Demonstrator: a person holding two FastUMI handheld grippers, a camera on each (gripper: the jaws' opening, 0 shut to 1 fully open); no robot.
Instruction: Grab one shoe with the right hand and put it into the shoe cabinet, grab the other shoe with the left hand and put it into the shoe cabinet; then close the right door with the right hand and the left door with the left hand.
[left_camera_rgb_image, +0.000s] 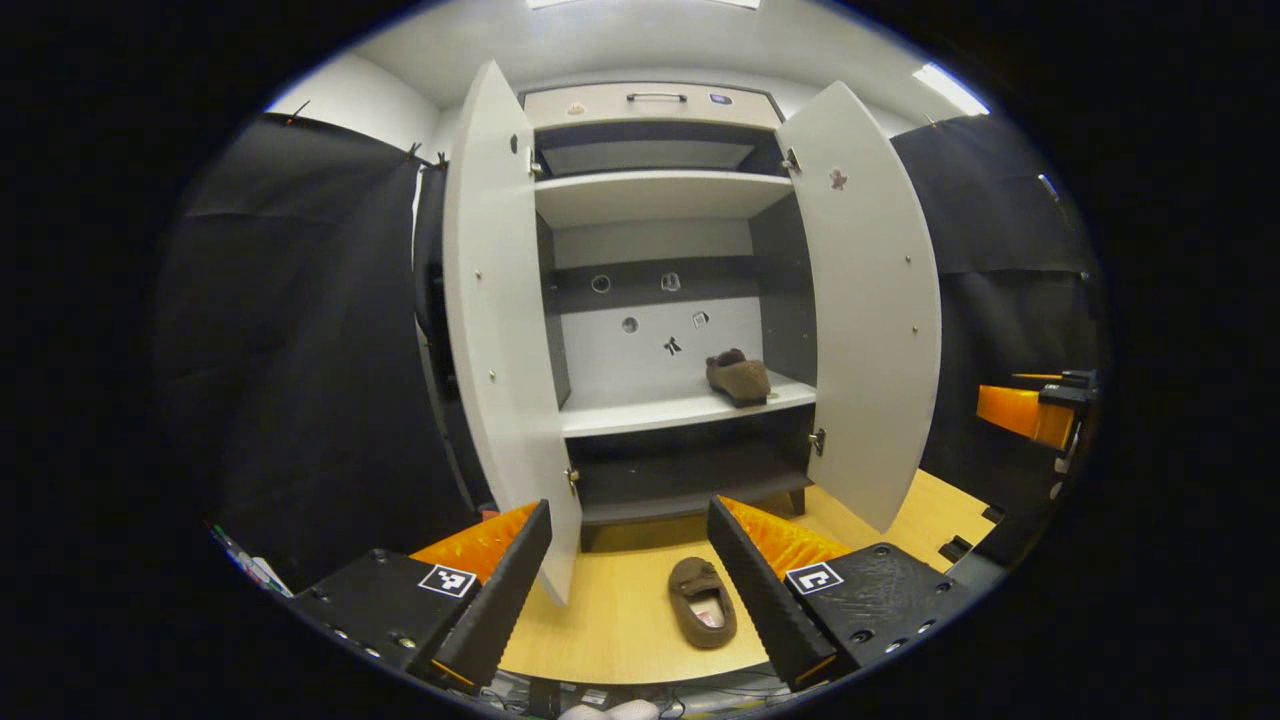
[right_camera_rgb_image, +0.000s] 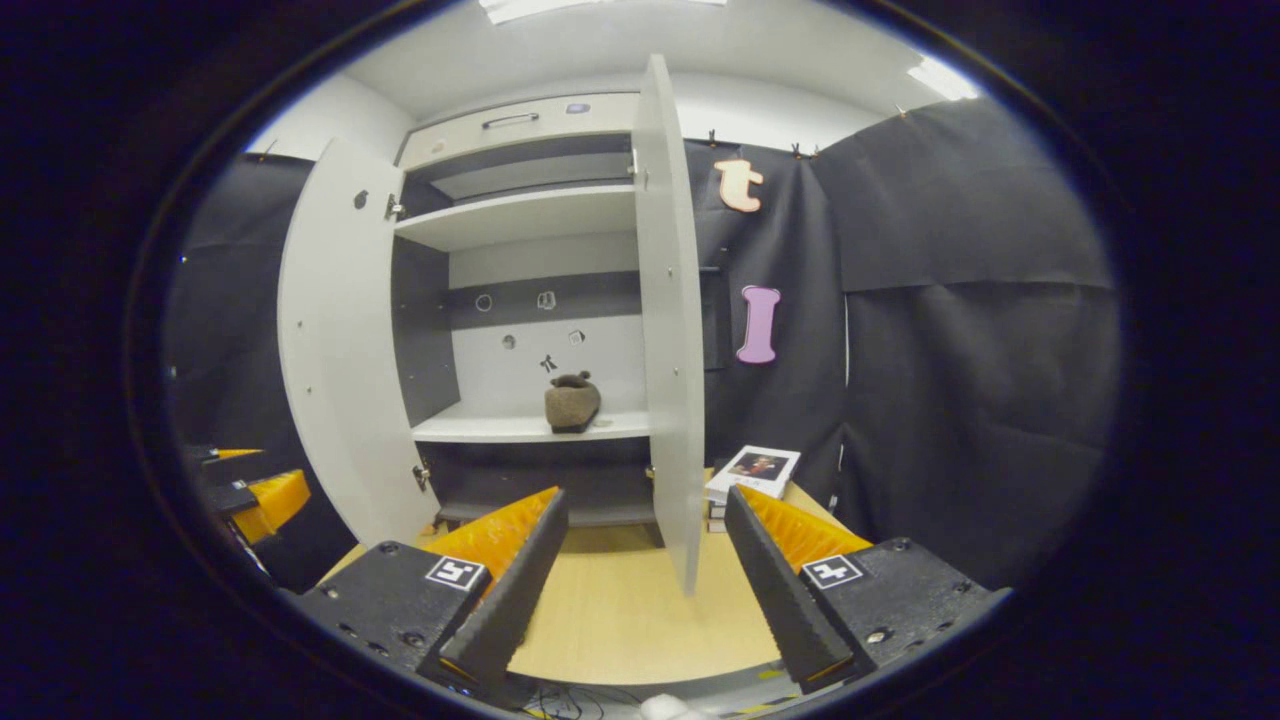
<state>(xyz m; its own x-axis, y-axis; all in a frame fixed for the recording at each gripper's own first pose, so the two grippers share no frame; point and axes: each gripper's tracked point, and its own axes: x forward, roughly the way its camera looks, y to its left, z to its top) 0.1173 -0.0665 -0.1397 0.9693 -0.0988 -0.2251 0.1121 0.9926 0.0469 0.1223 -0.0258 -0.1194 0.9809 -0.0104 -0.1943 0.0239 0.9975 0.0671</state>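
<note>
One brown shoe (left_camera_rgb_image: 739, 377) already sits on the middle shelf (left_camera_rgb_image: 640, 408) of the shoe cabinet (left_camera_rgb_image: 655, 105), toward its right end, so by my reading the right-hand half of the loading is done and the step in hand is the left hand's pick-up.

In the left gripper view, the left gripper (left_camera_rgb_image: 630, 560) hangs above the counter (left_camera_rgb_image: 615, 620) with its fingers wide apart and nothing between them. The left door (left_camera_rgb_image: 500, 330) stands open just beyond the left finger. The second shoe (left_camera_rgb_image: 702, 602) lies on the counter in the gap between the fingers, close to the inner edge of the right finger, opening up. Beyond the right finger is the open right door (left_camera_rgb_image: 868, 320).

In the right gripper view, the right gripper (right_camera_rgb_image: 645, 550) is also held with fingers apart and empty, and the right door's edge (right_camera_rgb_image: 672, 330) stands ahead between them. A stack of books (right_camera_rgb_image: 752, 473) rests beyond the right finger.

The next move likely calls for lowering the left gripper, shifting slightly toward its right finger to centre the shoe, then closing across its sides.
</note>
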